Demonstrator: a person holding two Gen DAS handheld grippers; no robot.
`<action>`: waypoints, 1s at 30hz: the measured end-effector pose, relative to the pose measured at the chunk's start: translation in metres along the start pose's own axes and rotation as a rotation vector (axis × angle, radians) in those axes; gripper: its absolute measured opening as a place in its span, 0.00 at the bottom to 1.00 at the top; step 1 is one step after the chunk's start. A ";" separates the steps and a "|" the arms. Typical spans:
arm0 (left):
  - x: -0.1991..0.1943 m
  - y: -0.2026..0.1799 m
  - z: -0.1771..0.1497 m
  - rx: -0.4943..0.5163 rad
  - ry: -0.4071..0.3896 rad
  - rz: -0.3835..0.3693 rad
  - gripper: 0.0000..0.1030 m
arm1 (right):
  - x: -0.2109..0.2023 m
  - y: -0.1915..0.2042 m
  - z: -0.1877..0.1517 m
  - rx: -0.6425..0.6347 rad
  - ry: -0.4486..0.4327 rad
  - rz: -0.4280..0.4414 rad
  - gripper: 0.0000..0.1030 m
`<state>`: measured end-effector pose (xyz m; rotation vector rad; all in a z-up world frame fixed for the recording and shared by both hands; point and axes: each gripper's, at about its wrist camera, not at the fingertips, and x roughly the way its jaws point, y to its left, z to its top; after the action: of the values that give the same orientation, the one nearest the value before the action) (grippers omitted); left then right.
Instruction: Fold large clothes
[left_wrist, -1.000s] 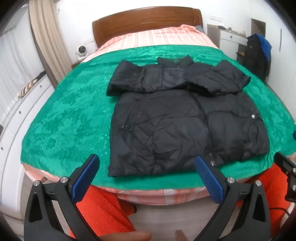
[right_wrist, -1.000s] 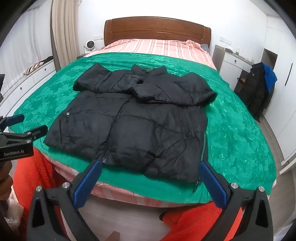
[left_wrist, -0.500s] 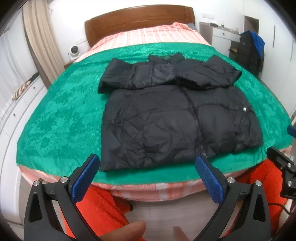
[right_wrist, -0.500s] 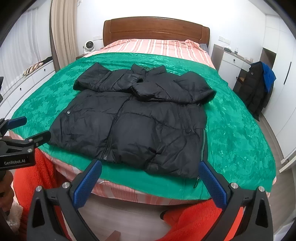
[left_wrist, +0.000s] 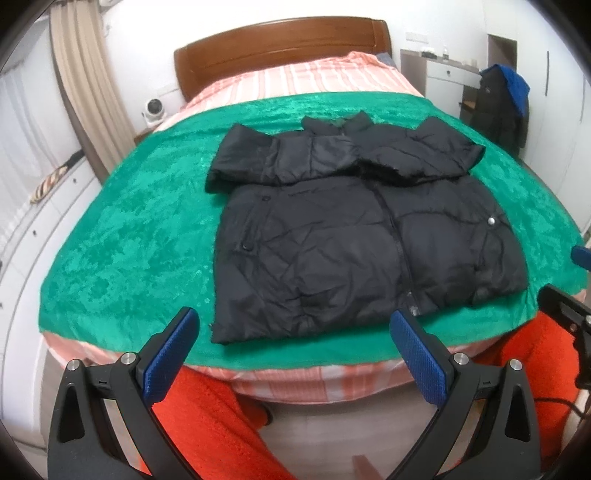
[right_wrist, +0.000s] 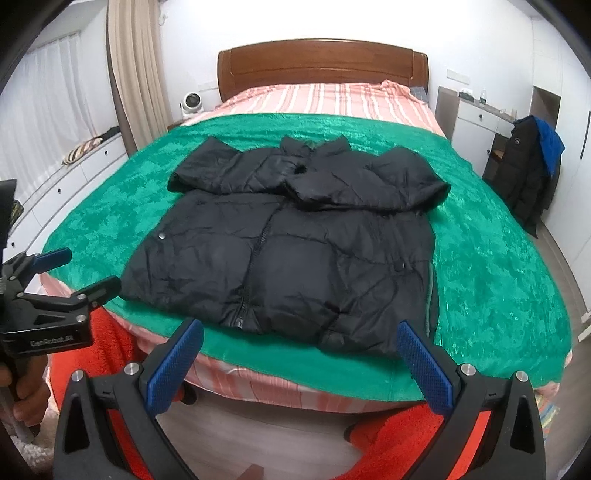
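Note:
A black puffer jacket lies front up on the green bedspread, both sleeves folded across its chest, hem toward the bed's foot. My left gripper hangs open off the foot of the bed, a short way back from the hem, with nothing between its blue pads. My right gripper is open too, held before the hem's right part. The left gripper also shows at the left edge of the right wrist view.
The bed has a striped pink sheet and a wooden headboard. White drawers line the left wall. A dark coat with a blue garment hangs at the right. Orange fleece trousers of the person stand below the grippers.
Both grippers have stayed open and pulled back slightly from the bed. The left wrist view has swung a little, so the jacket sits more centred. The jacket itself has not moved.

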<state>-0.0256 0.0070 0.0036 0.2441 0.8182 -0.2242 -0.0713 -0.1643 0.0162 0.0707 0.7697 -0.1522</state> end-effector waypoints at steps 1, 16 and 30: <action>0.001 -0.001 0.001 0.002 -0.001 0.000 1.00 | 0.000 0.000 0.000 0.001 -0.001 0.009 1.00; 0.006 -0.012 0.004 0.004 0.005 -0.075 1.00 | -0.001 -0.017 -0.001 0.071 -0.012 0.055 1.00; 0.006 -0.006 0.000 -0.015 0.010 -0.057 1.00 | 0.000 0.001 -0.004 0.046 -0.011 0.067 1.00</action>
<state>-0.0234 0.0007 -0.0015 0.2085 0.8367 -0.2707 -0.0736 -0.1627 0.0131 0.1389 0.7516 -0.1060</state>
